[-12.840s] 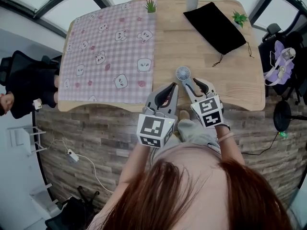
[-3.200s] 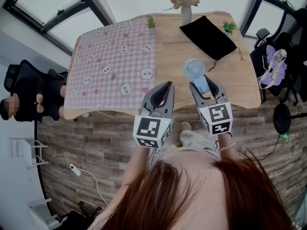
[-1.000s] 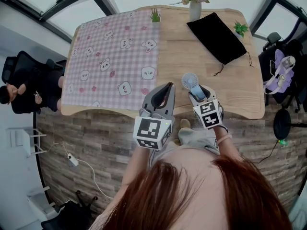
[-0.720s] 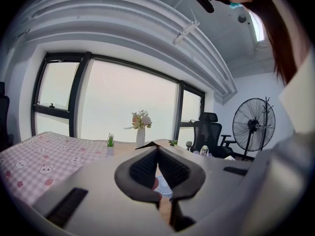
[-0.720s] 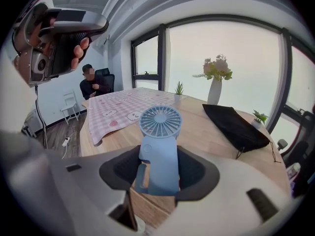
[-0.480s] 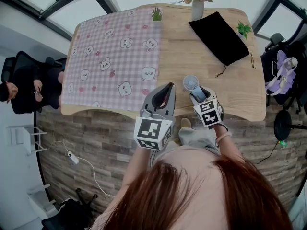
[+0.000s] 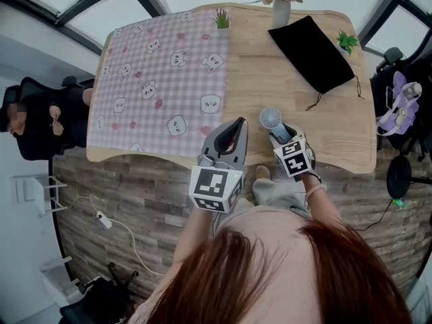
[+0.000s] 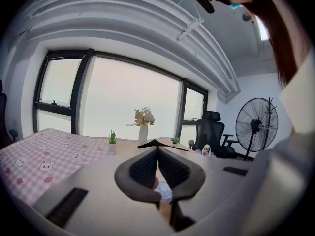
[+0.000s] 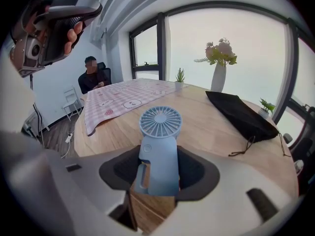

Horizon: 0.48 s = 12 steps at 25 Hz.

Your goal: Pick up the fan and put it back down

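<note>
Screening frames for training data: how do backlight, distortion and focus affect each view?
Head view: fisheye bows the edges of the light wooden table; even light, pale blue handheld fan sharp. Left gripper view: bright windows blow out white; the near dark ribbed fingers look dim and soft. Right gripper view: fan crisp, glare behind the white vase of flowers, black vignette at the corners.

The fan (image 9: 158, 151) is pale blue; the tablecloth (image 7: 158, 59) is pink checked.

right tongs (image 7: 279, 133) gripping fan (image 7: 271, 119), wooden table (image 7: 270, 66)
</note>
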Each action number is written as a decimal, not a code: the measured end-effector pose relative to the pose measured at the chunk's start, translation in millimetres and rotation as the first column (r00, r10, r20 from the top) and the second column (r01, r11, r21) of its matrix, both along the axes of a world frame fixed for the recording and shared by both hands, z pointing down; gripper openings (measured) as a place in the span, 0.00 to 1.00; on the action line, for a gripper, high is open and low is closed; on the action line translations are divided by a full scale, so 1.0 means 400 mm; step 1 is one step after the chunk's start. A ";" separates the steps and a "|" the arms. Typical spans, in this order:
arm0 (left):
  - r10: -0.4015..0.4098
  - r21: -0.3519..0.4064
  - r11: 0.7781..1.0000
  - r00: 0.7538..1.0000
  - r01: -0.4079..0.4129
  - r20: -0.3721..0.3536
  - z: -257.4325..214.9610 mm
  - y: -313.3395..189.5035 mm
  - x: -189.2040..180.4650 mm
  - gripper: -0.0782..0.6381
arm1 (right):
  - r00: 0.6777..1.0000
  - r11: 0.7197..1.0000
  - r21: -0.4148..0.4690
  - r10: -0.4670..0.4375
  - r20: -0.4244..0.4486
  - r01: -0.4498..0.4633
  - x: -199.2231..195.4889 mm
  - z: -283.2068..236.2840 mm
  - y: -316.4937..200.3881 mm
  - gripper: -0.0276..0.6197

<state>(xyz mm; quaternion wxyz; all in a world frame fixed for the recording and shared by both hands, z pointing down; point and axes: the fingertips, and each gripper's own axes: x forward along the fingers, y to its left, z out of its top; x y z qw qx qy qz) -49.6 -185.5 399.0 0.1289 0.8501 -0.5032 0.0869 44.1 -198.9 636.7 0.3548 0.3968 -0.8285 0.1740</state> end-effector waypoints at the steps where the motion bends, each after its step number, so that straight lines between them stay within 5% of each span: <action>1: -0.001 -0.001 1.000 1.000 0.001 0.000 0.001 -0.001 -0.001 0.13 | 1.000 1.000 -0.007 -0.001 -0.003 0.001 0.000 0.005 0.001 0.37; 12: -0.007 -0.019 1.000 1.000 0.007 0.006 0.017 -0.009 -0.005 0.13 | 1.000 0.998 -0.056 -0.010 -0.021 0.009 0.007 0.050 0.005 0.37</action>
